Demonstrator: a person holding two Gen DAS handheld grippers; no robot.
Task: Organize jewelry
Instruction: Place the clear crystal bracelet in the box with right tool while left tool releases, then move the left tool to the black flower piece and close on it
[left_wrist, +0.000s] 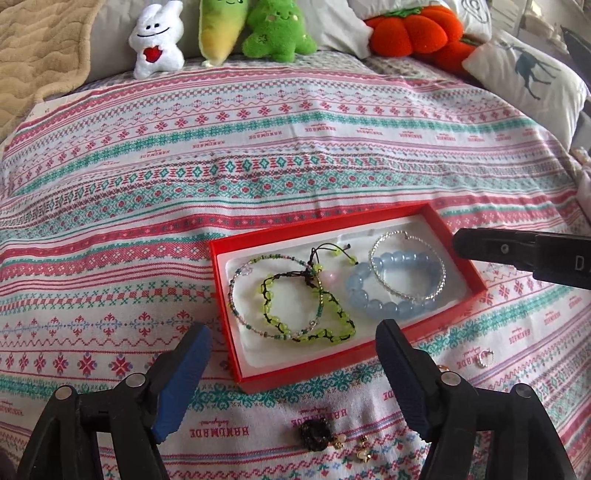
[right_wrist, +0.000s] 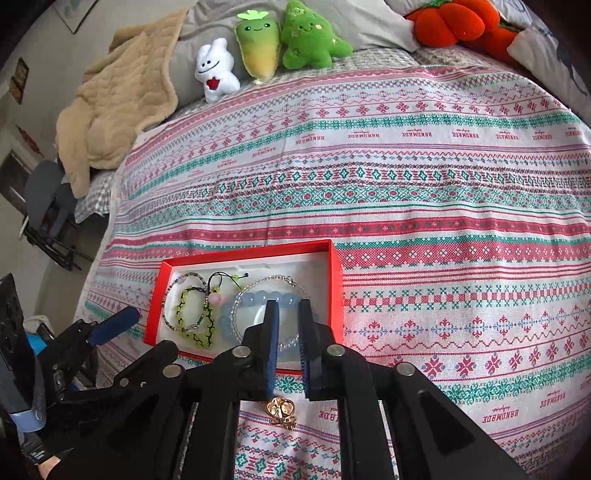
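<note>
A red box (left_wrist: 461, 251) with a white lining lies on the patterned bedspread and holds a blue bead bracelet (left_wrist: 369, 299), a silver bracelet (left_wrist: 439, 266), a green and black cord bracelet (left_wrist: 273, 317) and a thin multicolour bead bracelet (left_wrist: 236, 273). My left gripper (left_wrist: 291, 354) is open just in front of the box. My right gripper (right_wrist: 288, 314) has its jaws narrowly apart and empty over the box's (right_wrist: 336, 280) right end, above the blue bracelet (right_wrist: 255, 297). Its finger also shows in the left wrist view (left_wrist: 491, 249). A gold ring piece (right_wrist: 280, 410) lies under the right gripper.
Loose on the bedspread near me lie a dark beaded piece (left_wrist: 314, 435), small gold earrings (left_wrist: 360, 448) and a small silver ring (left_wrist: 484, 358). Plush toys (left_wrist: 159, 40), an orange pumpkin cushion (left_wrist: 413, 29), a deer pillow (left_wrist: 532, 77) and a beige blanket (right_wrist: 118, 96) line the far edge.
</note>
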